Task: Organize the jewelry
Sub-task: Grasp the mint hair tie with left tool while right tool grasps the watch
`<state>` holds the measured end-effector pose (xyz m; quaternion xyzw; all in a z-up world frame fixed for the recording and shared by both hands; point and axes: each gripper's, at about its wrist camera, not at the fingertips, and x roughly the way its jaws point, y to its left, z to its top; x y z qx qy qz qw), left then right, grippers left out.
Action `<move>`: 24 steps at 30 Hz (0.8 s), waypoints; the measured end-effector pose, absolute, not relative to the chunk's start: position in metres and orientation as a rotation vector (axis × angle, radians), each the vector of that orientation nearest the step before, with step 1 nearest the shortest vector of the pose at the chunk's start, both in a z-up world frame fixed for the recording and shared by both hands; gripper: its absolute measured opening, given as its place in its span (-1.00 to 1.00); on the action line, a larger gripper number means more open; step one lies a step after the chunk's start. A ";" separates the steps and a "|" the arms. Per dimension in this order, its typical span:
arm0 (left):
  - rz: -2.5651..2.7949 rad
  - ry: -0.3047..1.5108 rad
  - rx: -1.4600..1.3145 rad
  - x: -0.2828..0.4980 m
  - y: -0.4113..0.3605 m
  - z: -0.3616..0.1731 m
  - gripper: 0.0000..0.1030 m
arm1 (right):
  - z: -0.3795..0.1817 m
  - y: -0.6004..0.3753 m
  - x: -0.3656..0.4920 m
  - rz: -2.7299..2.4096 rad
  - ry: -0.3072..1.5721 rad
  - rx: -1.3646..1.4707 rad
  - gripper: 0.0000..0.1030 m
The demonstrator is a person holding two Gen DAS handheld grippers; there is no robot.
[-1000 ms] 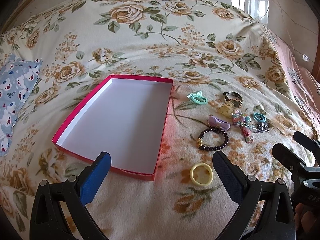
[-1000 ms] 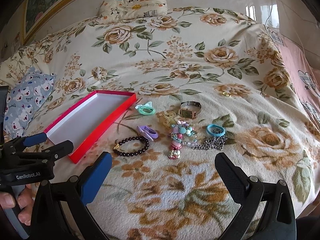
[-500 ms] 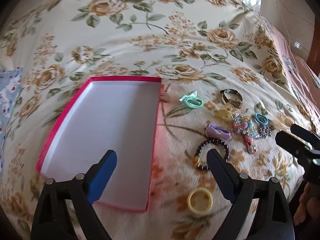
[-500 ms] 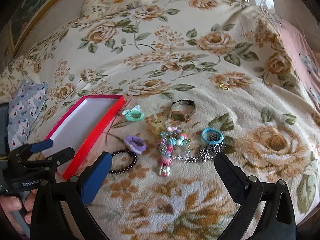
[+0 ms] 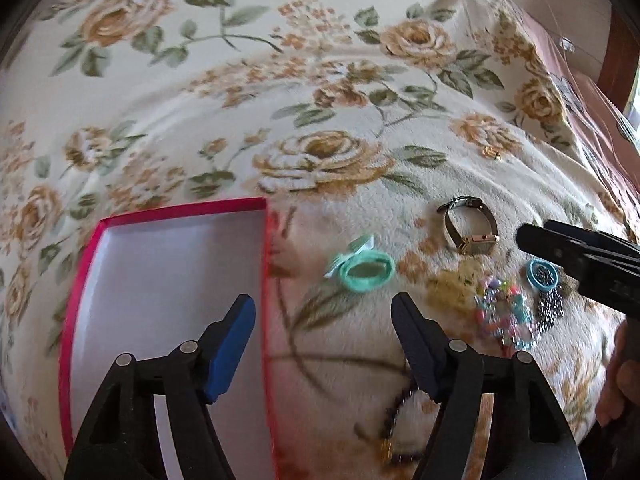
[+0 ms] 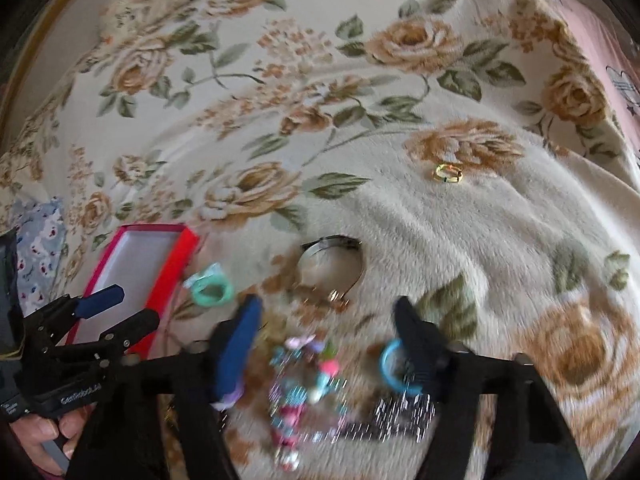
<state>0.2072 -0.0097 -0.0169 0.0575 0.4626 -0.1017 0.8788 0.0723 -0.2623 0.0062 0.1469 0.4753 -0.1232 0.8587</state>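
Note:
A shallow pink box with a white floor lies on the floral blanket; it also shows in the right wrist view. My left gripper is open and empty, hovering over the box's right edge, short of a mint hair tie. My right gripper is open and empty, low over a colourful bead charm, a blue ring and a silver chain. A gold-and-black watch lies just beyond it. A dark bead bracelet lies under my left gripper.
A small gold ring lies apart, far right on the blanket. A yellowish clip sits by the charm. A blue patterned pillow is at the left. The bed edge and a pink sheet are at the right.
Both grippers have moved forward and down toward the blanket. The jewelry pile now lies between the right fingers, and the yellow hair tie has dropped out of the left view.

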 end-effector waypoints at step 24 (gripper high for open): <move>-0.375 1.052 0.143 0.260 -0.040 -0.062 -0.78 | -0.036 -0.286 0.106 -0.244 1.083 0.348 -0.95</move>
